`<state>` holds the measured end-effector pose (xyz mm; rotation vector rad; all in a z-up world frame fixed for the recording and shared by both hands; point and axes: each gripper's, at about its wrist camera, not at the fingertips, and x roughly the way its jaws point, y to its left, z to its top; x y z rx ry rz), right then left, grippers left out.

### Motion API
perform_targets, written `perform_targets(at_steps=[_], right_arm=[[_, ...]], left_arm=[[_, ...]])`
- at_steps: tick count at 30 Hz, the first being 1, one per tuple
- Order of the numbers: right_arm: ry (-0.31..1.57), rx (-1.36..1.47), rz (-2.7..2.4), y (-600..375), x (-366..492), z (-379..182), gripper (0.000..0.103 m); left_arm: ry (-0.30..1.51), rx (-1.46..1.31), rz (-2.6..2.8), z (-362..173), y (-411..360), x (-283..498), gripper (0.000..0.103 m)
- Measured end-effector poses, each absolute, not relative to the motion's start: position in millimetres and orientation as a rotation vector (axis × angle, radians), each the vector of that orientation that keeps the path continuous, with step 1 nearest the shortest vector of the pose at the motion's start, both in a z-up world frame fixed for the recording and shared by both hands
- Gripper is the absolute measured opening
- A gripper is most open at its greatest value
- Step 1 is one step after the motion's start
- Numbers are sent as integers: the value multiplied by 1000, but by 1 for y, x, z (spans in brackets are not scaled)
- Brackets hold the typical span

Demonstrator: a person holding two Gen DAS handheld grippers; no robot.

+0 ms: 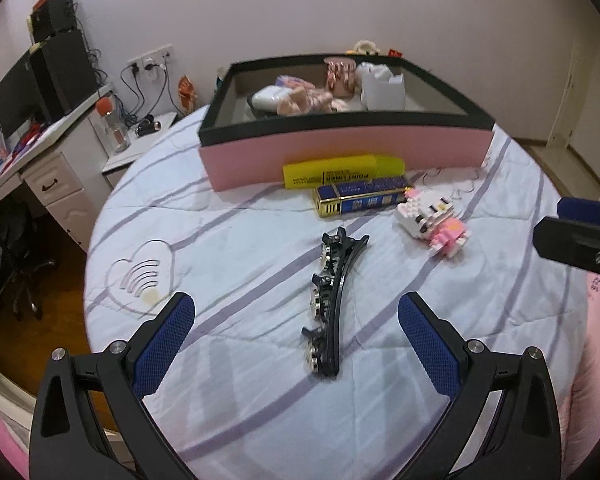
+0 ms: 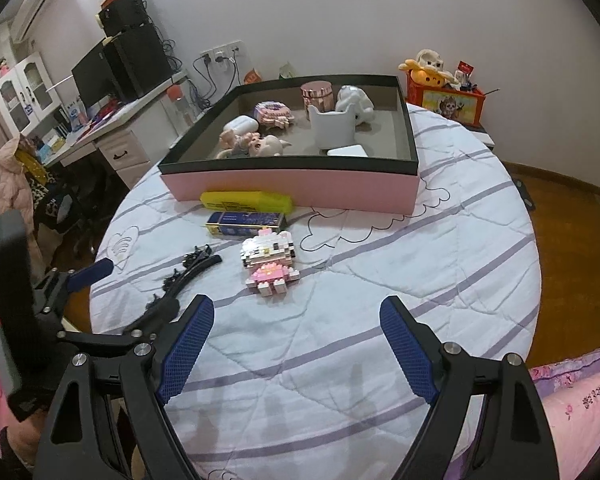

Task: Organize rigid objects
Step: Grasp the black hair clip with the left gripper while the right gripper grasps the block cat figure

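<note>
The step in hand looks like the pick-up of the next loose item; the left gripper [image 1: 296, 320] hangs over the quilt [image 1: 228, 248] with its fingers spread wide and nothing between them, and the clip [image 1: 334, 300] lies on the quilt in the gap between them, long axis running near to far. The right gripper [image 2: 296, 326] is likewise spread and empty, with the toy [image 2: 268, 266] just beyond its tips; whether either has touched anything I cannot tell.

The next move, as I judge it, calls for the left gripper to drop lower and close across the clip's narrow width, since the clip is thin and lies flat on soft cloth; then a lift and a carry to the box [image 1: 340, 150] at the far side.

Counted on the quilt outside the box: one black clip, near and left; one brick-built toy, right of it; one blue tin [image 1: 360, 200], farther off; one yellow marker [image 1: 340, 170], just beside the box's pink wall; four loose things in all.

Inside the box: one copper cup [image 2: 317, 95], one white holder [image 2: 332, 130], one white case [image 2: 241, 125], and several pinkish figures too jumbled to count.
</note>
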<state>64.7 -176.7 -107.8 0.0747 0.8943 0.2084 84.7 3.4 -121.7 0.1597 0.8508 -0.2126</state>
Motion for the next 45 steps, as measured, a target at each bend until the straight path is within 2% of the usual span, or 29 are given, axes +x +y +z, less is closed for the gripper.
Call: perform_targets(at_steps=[11, 17, 20, 22, 23, 25, 27, 28, 30, 38, 45], right_arm=[[945, 66, 240, -167, 105, -132, 87], [971, 68, 251, -156, 124, -149, 87], [963, 19, 253, -148, 130, -155, 86], [954, -25, 249, -141, 129, -158, 86], [947, -50, 246, -138, 128, -159, 86], [937, -58, 240, -138, 125, -158, 77], [931, -70, 239, -140, 122, -156, 51], [933, -61, 240, -143, 120, -155, 47], [932, -43, 242, -148, 118, -154, 45], [919, 16, 248, -161, 106, -145, 45], [877, 47, 250, -173, 100, -119, 45]], left_arm=[[881, 145, -230, -143, 2, 104, 103], [875, 126, -278, -143, 1, 106, 92], [866, 122, -279, -143, 2, 106, 82], [853, 112, -278, -141, 4, 105, 61], [850, 102, -283, -140, 6, 105, 57], [850, 97, -281, -139, 9, 106, 42], [853, 83, -278, -138, 12, 107, 32], [856, 72, -278, -137, 14, 107, 26], [861, 44, -277, -136, 19, 108, 19], [852, 7, -261, -127, 28, 101, 19], [804, -11, -251, -96, 39, 102, 19]])
